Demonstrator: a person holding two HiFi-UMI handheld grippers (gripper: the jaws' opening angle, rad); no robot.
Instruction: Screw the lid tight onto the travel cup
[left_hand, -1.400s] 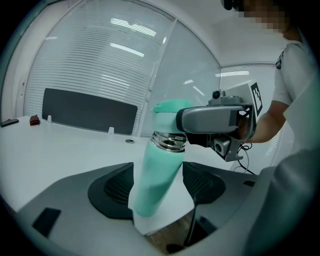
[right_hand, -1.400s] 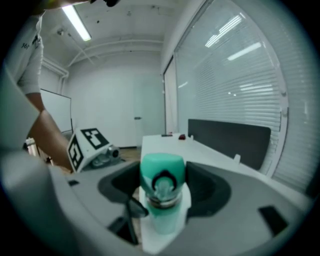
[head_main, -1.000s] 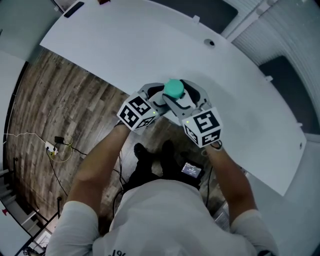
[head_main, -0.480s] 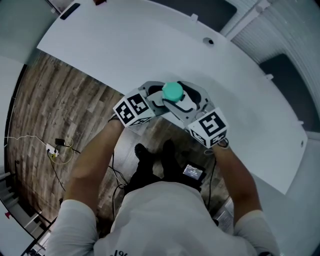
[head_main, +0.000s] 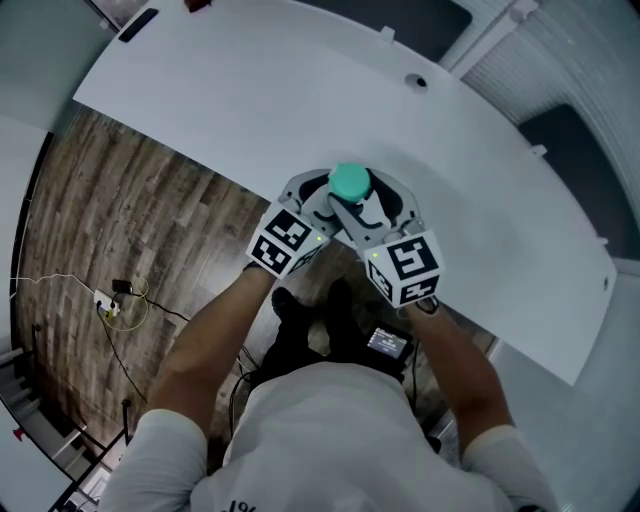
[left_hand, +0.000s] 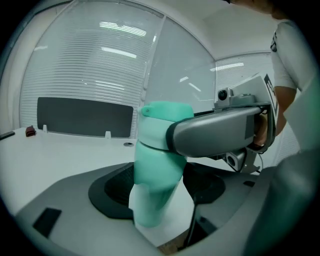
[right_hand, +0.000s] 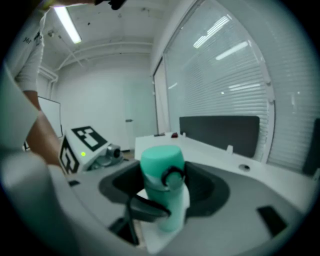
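Note:
The teal travel cup (head_main: 349, 181) stands upright near the front edge of the white table (head_main: 250, 90). Its lid (right_hand: 161, 159) is teal too, with a black ring (right_hand: 173, 176) on its side. My left gripper (head_main: 318, 203) comes in from the left and is shut on the cup's body (left_hand: 157, 175). From the right, my right gripper (head_main: 375, 210) is shut higher up on the lid. In the left gripper view the right gripper's grey jaw crosses in front of the lid. The cup's base is hidden by the jaws.
A round grommet hole (head_main: 417, 83) lies in the table beyond the cup. A small red object (head_main: 195, 5) and a black bar (head_main: 140, 22) sit at the far left end. Wooden floor (head_main: 100, 220) with cables (head_main: 115, 295) is below the table edge.
Both grippers have turned around the cup while holding it. The left marker cube has swung nearer and to the right; the right cube went right, then came back left. The cup stays in place.

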